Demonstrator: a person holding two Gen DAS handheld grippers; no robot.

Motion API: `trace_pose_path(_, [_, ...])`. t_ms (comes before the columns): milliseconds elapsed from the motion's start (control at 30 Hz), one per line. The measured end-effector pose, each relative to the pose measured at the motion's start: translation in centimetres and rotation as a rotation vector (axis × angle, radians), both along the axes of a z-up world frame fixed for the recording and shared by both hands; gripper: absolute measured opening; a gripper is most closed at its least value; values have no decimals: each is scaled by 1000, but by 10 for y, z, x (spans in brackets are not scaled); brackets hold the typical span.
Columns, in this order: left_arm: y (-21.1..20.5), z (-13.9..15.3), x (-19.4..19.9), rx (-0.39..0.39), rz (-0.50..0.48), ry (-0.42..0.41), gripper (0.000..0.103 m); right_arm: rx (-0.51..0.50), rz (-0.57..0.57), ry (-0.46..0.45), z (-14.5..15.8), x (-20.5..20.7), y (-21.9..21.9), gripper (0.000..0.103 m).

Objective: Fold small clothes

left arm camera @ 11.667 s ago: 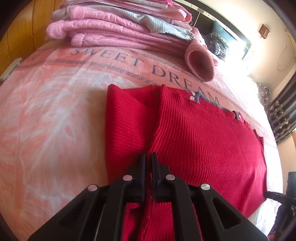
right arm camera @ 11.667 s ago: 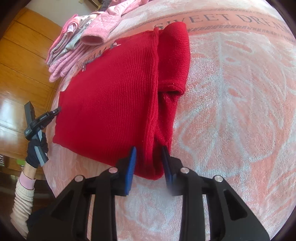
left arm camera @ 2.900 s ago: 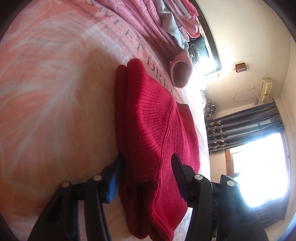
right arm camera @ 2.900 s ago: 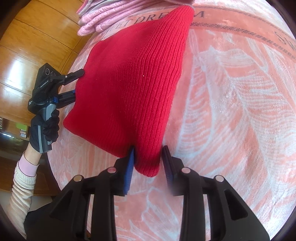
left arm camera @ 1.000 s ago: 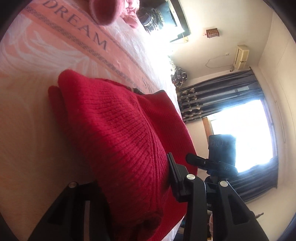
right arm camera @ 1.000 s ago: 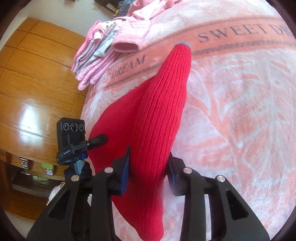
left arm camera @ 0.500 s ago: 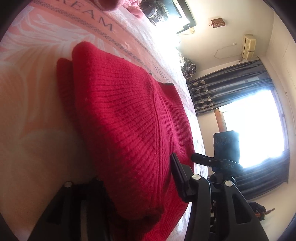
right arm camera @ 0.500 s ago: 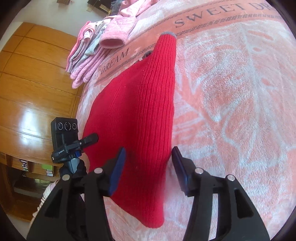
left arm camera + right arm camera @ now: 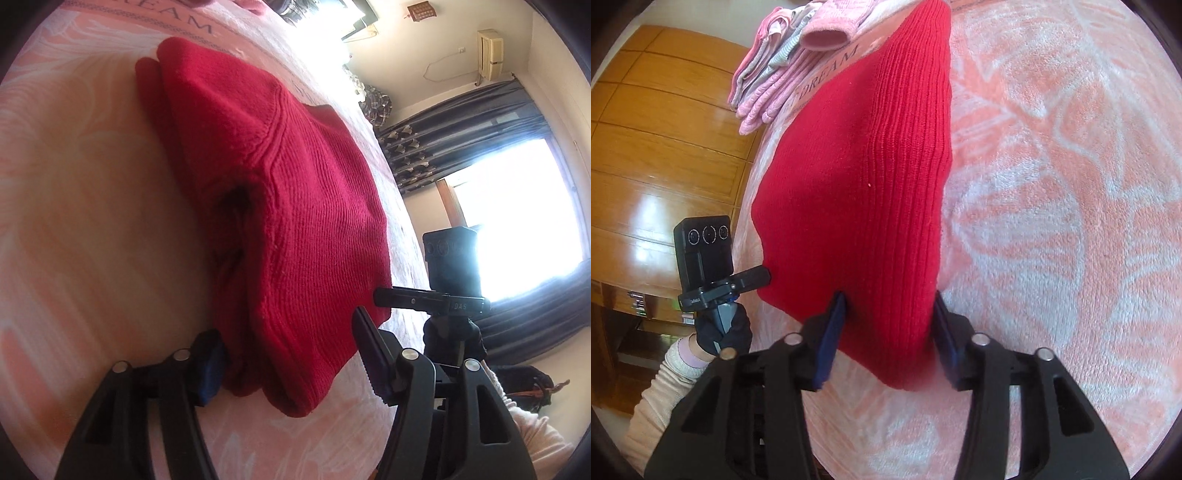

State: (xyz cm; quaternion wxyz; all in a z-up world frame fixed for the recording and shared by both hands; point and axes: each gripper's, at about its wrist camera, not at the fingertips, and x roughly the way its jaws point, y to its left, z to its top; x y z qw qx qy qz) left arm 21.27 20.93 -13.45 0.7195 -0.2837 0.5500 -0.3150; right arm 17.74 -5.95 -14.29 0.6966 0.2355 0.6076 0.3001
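While the peach blanket (image 9: 1071,184) fills most of both views as the working surface, the red sweater (image 9: 871,166) lies folded on it as a thick, multi-layer bundle. In the right wrist view the bundle runs as a long wedge from the bottom centre of the frame to the upper centre, where its far end reaches the lettered band beside the stack of pink clothes (image 9: 783,70) at the upper left. Its long axis points straight ahead along the fingers of both tools.

The right gripper (image 9: 889,332) sits at the bottom centre of its frame with the jaws spread wide; the near end of the bundle lies between them, with the fingers close on either side and no squeeze visible in the knit. The left gripper (image 9: 291,354) appears at the bottom of its own frame, likewise released, its jaws straddling the other near corner of the bundle. In the left wrist view the right tool shows at the right centre, just beside the sweater's edge.

Both tools stand about equally near the same short end. Judged from this, either may re-grip or withdraw; the fold appears complete.
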Motion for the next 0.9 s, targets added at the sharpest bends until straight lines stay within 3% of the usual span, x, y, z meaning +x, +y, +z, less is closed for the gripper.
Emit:
trace_pose_path(33, [-1,1,0,14,2,6,56,1,1,-2,1,0,2,32])
trace_pose_path(100, [-3,-2,3,47,17,25,35,-16,10,-23,5,-2,6,25])
trace_pose_path(200, [1,-5,3,51,36,41,27,-14,9,-45,14,-6,8,20])
trace_pose_path(433, [-9,8,-4,93,30,10,24,-38,6,-91,31,-11,13,18])
trace_pose_path(733, [-10,-5,-5,122,11,9,25,-111,16,-70,3,-11,16,18])
trace_pose_path(900, [-11,-6,-6,120,15,-9,25,-96,2,-67,-3,-9,15,19])
